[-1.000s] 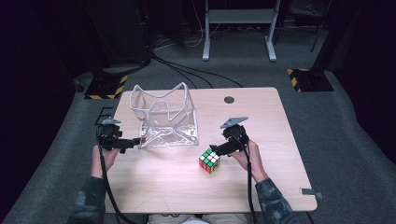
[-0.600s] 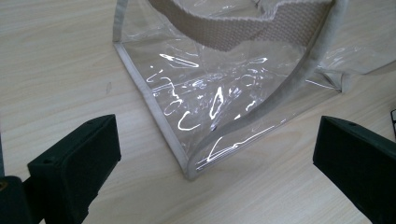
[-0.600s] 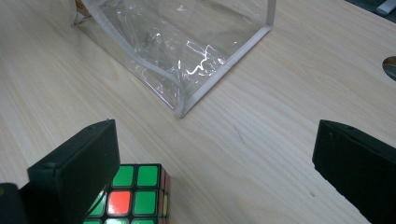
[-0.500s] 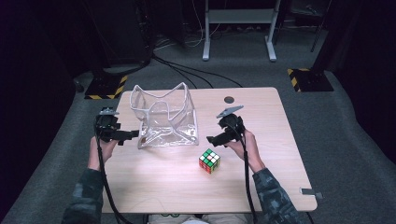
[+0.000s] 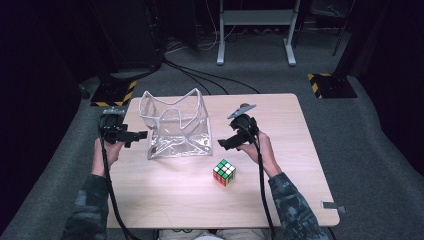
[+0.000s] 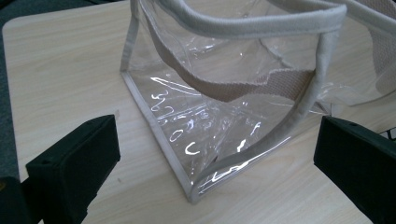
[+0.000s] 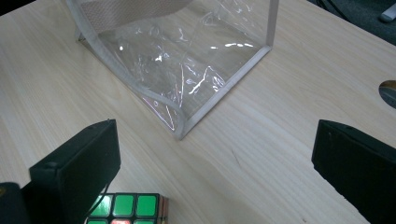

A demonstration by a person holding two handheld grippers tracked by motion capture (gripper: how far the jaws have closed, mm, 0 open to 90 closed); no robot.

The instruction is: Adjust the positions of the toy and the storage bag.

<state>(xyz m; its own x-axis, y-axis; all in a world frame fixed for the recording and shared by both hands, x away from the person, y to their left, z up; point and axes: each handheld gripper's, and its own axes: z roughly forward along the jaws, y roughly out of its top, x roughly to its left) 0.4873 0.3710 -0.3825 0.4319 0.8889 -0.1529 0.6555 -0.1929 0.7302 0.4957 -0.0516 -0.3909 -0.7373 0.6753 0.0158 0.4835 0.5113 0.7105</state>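
Note:
A clear plastic bag (image 5: 175, 127) with beige trim stands open on the wooden table (image 5: 280, 200). A colour puzzle cube (image 5: 224, 172) lies in front of the bag's right corner. My left gripper (image 5: 142, 135) is open just left of the bag, facing its near left corner (image 6: 196, 193). My right gripper (image 5: 223, 143) is open to the right of the bag, above and behind the cube (image 7: 126, 210), facing the bag's near right corner (image 7: 180, 133). Nothing sits between either pair of jaws.
A round hole (image 5: 244, 105) sits in the table behind my right gripper. Cables trail from both grippers toward the near edge. Dark floor, a metal stand (image 5: 255, 25) and yellow-black striped bases (image 5: 327, 85) lie beyond the table.
My right gripper has drawn back from the cube, rising up and away toward the bag's right side. My left gripper shifted slightly away from me, still beside the bag.

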